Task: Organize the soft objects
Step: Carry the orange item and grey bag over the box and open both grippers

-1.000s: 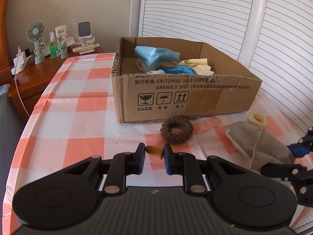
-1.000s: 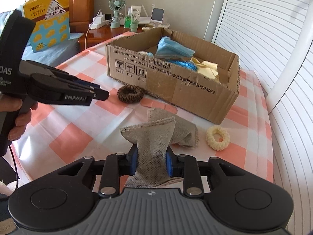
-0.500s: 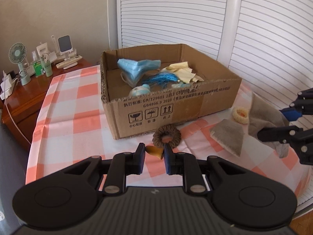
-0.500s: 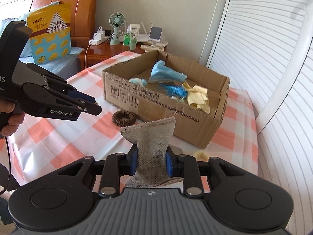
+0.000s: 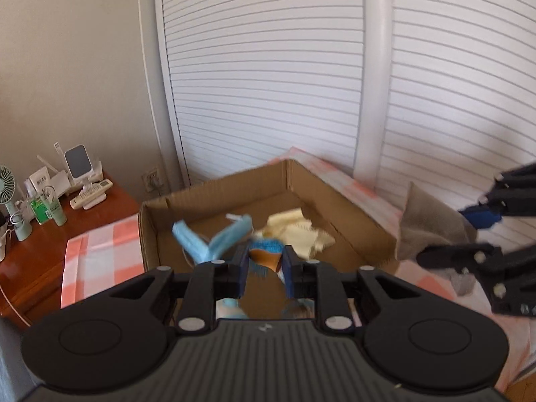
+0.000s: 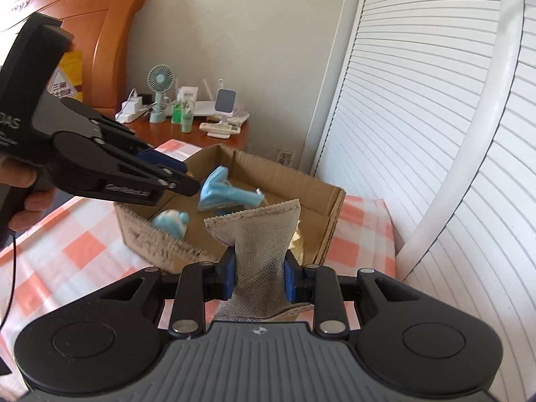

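The grey cloth (image 6: 264, 251) is gripped in the fingers of the right gripper (image 6: 259, 276); it hangs in the air just in front of the cardboard box (image 6: 331, 231), above the table (image 6: 77, 234) with the checked cover. Its long axis runs along the gripper's pointing line, with the zigzag-cut edge forward toward the box and the rest hanging behind the fingers. The left gripper (image 5: 265, 269) is over the open box, and its fingers have just been opening; a small orange-brown piece (image 5: 266, 257) sits between them, and I cannot tell if the pads press it or if it is already loose. To do this step well, I think the left fingers should open fully while above the middle of the box, so the small piece falls beside the blue face mask (image 5: 209, 239) and the yellow cloths (image 5: 294, 234), not on the rim. The right hand then needs to carry the grey cloth higher than the near wall, because the hanging tail may catch on the cardboard edge, and release only when the whole cloth is over the inside.
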Motion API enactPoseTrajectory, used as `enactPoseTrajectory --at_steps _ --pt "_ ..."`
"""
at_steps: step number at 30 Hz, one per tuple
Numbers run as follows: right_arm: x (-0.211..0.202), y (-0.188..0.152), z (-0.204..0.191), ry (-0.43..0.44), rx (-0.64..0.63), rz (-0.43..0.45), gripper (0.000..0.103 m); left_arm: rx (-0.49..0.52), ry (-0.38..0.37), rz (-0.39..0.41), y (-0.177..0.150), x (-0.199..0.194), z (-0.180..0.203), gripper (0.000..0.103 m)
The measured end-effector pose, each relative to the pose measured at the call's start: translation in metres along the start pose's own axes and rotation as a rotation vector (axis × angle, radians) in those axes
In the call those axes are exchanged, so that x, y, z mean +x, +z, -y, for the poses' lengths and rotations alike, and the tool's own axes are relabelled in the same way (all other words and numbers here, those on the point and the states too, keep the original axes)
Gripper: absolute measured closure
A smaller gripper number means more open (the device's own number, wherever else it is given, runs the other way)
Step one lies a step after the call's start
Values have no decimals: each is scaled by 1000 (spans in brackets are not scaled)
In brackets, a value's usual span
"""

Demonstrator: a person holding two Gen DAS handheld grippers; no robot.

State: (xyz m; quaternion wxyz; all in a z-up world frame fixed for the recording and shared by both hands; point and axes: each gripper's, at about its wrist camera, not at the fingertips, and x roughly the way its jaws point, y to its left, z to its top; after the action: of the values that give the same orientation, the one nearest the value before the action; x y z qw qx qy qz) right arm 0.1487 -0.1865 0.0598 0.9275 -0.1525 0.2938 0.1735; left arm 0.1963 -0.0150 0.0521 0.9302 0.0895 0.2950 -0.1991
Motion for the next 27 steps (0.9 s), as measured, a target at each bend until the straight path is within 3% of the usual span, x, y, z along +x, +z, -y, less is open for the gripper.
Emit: enactPoseTrajectory --at_steps 1,3,4,7,17,24,25,27 --pt "2 3 2 1 3 0 71 -6 0 7 7 7 -1 66" --pt "8 7 5 -5 9 -1 71 -26 14 32 16 17 -3 15" --pt "11 9 6 -5 14 -5 71 -29 22 44 18 22 -5 9" --pt "22 12 10 -3 27 -14 71 -80 99 84 14 22 -13 8" --pt "64 30 8 17 53 -49 71 -67 119 12 -44 -29 -12 2" --pt "95 60 7 -3 35 -56 71 -132 118 -32 -80 -51 -8 2" --pt "99 65 8 -12 42 -55 69 -141 117 -31 -83 -54 -9 2" --pt "106 72 11 -29 60 -53 50 -146 127 -26 -85 -58 -11 1"
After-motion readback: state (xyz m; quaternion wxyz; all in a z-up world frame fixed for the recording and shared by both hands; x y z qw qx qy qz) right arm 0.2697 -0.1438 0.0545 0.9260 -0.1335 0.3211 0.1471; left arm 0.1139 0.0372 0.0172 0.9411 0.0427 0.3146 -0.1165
